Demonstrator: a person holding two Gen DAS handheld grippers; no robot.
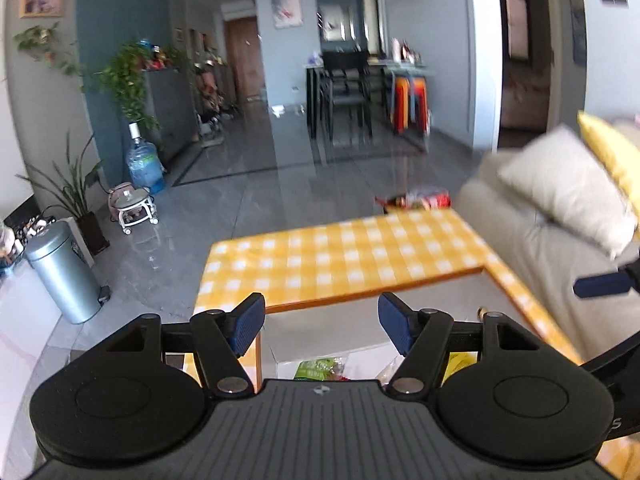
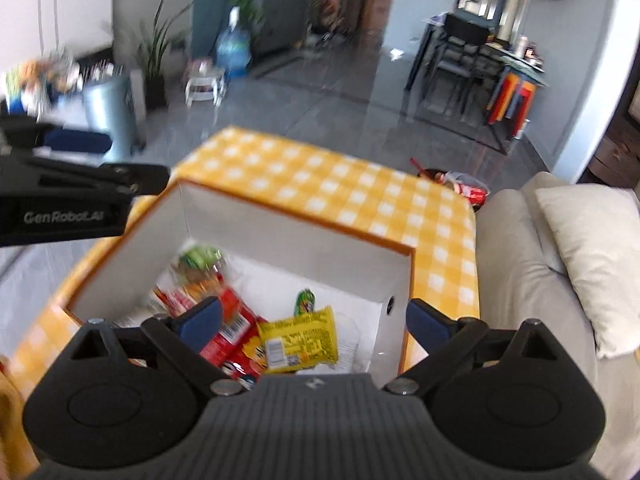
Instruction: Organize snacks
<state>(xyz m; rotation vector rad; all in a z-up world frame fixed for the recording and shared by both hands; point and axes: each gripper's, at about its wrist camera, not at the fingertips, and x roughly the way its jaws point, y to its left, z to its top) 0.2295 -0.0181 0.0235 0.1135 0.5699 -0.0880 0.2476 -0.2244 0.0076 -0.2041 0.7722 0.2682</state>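
A white box (image 2: 304,240) is set into the yellow checked table (image 2: 320,184). It holds several snack packs: a yellow pack (image 2: 298,340), red packs (image 2: 228,332) and a green pack (image 2: 200,258). My right gripper (image 2: 314,320) is open and empty above the box. My left gripper (image 1: 321,320) is open and empty above the box's left side; a green pack (image 1: 316,368) shows below it. The left gripper's body (image 2: 80,204) shows at the left of the right wrist view. A right gripper finger (image 1: 600,284) shows at the right of the left wrist view.
A beige sofa (image 2: 532,264) with a cushion (image 2: 592,248) stands right of the table. A bin with red wrappers (image 2: 460,188) sits past the table's far corner. A metal trash can (image 1: 64,272), plants, a water bottle (image 1: 144,164) and dining chairs (image 1: 344,88) stand farther off.
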